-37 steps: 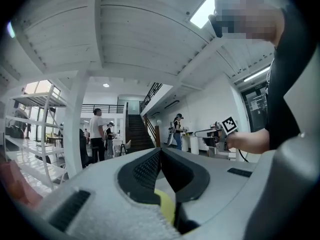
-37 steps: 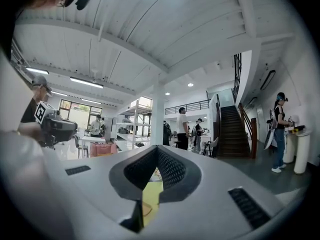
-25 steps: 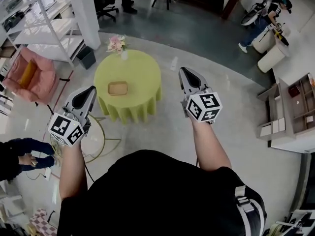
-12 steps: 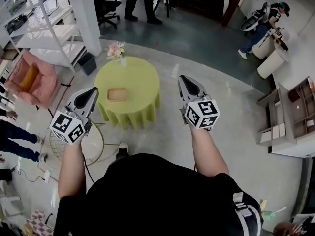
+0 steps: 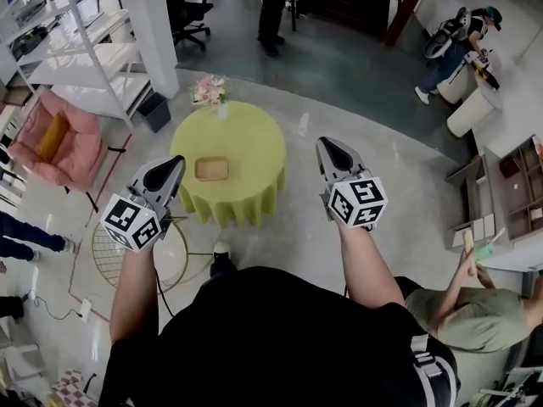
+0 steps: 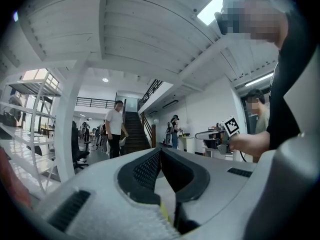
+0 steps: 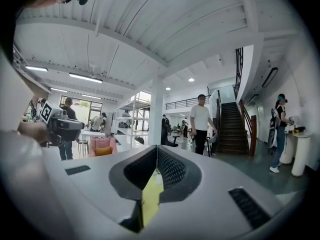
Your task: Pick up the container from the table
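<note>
The container (image 5: 211, 169) is a shallow tan tray lying near the middle of a round table with a yellow-green cloth (image 5: 254, 142), seen only in the head view. Both grippers are held level in the air on the near side of the table, well short of the container. My left gripper (image 5: 176, 161) (image 6: 160, 151) hangs by the table's near left edge, jaws shut and empty. My right gripper (image 5: 327, 142) (image 7: 157, 148) is off the table's right side over the floor, also shut with nothing in it.
A vase of pink flowers (image 5: 209, 91) stands at the table's far edge. A round wire side table (image 5: 136, 253) sits below my left gripper. A pink armchair (image 5: 51, 138), white shelving (image 5: 76, 41) and a column (image 5: 153, 24) are to the left. Someone crouches at the lower right (image 5: 475, 303); others stand behind.
Both grippers have shifted a little down and right in the head view, and the table now sits slightly nearer. A crouching person has come into view at the lower right.
</note>
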The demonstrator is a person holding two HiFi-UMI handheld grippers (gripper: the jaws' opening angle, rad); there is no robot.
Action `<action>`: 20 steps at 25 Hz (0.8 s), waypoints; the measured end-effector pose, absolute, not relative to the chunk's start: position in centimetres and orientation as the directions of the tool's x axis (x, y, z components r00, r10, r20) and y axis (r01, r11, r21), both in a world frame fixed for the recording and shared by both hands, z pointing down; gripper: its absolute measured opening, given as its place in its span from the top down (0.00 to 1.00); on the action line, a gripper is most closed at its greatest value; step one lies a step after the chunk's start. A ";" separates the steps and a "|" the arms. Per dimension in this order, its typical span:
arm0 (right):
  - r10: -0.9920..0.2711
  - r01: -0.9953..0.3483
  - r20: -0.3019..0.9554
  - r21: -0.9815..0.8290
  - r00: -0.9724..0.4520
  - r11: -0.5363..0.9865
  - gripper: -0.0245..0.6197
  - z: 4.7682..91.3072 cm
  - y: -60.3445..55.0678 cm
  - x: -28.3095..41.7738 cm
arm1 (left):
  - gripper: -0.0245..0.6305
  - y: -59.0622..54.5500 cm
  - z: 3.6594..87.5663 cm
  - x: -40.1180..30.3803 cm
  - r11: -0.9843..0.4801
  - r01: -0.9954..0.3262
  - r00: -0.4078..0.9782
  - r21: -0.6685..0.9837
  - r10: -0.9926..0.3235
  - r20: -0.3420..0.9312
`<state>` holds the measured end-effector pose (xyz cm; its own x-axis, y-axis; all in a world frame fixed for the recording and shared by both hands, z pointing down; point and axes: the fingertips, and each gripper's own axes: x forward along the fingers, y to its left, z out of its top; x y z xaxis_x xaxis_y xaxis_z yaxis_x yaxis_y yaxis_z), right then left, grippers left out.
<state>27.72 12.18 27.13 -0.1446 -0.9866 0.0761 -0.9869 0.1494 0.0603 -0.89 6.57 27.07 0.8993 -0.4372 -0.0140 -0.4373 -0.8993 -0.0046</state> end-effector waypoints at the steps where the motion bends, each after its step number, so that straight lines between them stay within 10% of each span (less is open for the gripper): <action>1: -0.987 -0.987 0.076 0.063 -0.143 0.148 0.95 27.1 11.7 27.5 | 0.94 6.1 27.1 -1.1 -0.900 -0.435 0.900 -0.004 -0.435 -0.014; 20: -0.989 -0.992 0.108 0.075 -0.097 0.105 0.95 28.6 0.9 26.5 | 0.94 -6.1 30.0 -2.4 -0.899 -0.437 0.899 -0.003 -0.437 0.027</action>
<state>26.50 0.88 28.57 -0.0970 -0.9894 0.1085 -0.9916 0.1054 0.0751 -2.40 -6.13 29.99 0.8989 -0.4373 0.0272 -0.4374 -0.8993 -0.0029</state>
